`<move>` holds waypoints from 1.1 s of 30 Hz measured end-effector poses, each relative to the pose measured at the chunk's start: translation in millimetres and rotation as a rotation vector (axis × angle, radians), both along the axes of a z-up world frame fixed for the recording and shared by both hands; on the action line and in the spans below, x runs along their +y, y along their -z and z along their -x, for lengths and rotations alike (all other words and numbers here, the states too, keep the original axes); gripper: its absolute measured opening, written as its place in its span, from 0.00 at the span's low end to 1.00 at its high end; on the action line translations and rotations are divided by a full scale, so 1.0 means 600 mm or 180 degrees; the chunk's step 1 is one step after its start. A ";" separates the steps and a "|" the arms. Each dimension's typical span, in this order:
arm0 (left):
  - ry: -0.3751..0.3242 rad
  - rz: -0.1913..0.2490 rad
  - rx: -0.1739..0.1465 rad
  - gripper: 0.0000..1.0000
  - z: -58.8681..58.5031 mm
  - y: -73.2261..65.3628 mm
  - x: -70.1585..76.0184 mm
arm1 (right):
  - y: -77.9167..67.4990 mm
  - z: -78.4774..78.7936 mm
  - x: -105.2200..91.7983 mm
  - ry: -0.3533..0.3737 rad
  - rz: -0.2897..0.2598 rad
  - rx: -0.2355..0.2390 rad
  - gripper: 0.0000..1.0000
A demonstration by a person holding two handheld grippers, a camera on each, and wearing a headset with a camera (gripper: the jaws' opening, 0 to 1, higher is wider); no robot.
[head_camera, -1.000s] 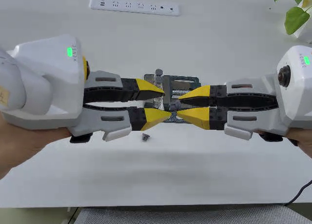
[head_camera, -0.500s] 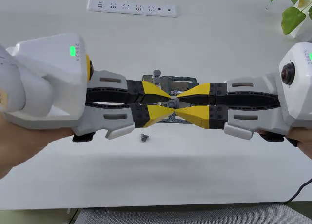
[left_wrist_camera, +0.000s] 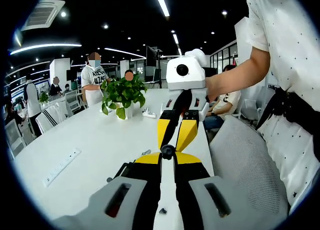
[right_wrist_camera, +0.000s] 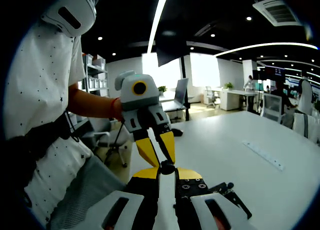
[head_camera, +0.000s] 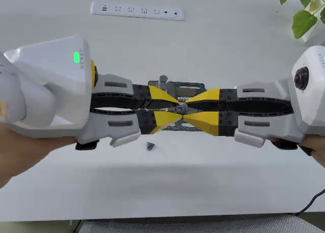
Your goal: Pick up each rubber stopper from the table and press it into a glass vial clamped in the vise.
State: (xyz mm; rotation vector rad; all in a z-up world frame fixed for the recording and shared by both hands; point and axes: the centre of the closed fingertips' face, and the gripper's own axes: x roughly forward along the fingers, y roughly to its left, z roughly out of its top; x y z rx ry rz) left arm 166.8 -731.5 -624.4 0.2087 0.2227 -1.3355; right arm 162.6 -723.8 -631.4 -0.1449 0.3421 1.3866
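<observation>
**Grey stopper pinched tip to tip between two grippers, in front of the vise**

From 9 o'clock of the head view comes the left gripper point(head_camera: 176, 109), white in the body, with black jaws and yellow tips. Its two tips lean together and press on a small rubber stopper point(head_camera: 181, 109), which sits at the middle of the view between both grippers. In the left gripper view this stopper is a dark round piece right at the end of the gripper's own jaws, with only a narrow slit between them.

At about 7 o'clock from the pinched stopper, a second stopper point(head_camera: 150, 146) lies loose on the white surface point(head_camera: 167, 187), well apart from the grippers. At 12 o'clock from the pinched stopper, just behind the yellow tips, stands the dark vise point(head_camera: 190, 86), mostly covered by the jaws. At its left end a grey top point(head_camera: 163, 80) rises. What carries it is hidden.

From 3 o'clock comes the right gripper point(head_camera: 187, 109), tip to tip with the left one. Its jaws are also closed on the same stopper, from the opposite side. The right gripper view shows the stopper at its own tips, with the left gripper's yellow tips touching it from beyond.

Far at 11 o'clock lies a white power strip point(head_camera: 137, 11). At 1 o'clock hang green leaves point(head_camera: 304, 17), and at 4 o'clock runs a dark cable point(head_camera: 311, 201).
</observation>
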 end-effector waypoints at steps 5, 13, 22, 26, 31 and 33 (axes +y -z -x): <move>0.0016 0.0010 -0.0019 0.05 0.000 -0.001 0.000 | -0.002 0.001 0.000 -0.0003 0.0004 0.0005 0.06; -0.0001 0.0137 0.0103 0.05 -0.003 -0.006 -0.001 | -0.010 -0.001 -0.003 -0.0001 0.0000 -0.0028 0.07; 0.0038 0.0279 0.0229 0.05 -0.001 -0.013 0.000 | -0.021 0.004 -0.003 -0.0036 -0.0058 -0.0008 0.08; 0.0050 0.0365 0.0303 0.05 0.000 -0.017 0.001 | -0.031 0.005 -0.007 -0.0069 -0.0089 -0.0031 0.11; 0.0056 0.0576 0.0383 0.05 -0.002 -0.037 0.005 | -0.041 0.009 -0.004 -0.0133 -0.0086 -0.0054 0.10; 0.0062 0.0642 0.0412 0.04 -0.002 -0.044 0.007 | -0.045 0.011 -0.003 -0.0159 -0.0098 -0.0063 0.10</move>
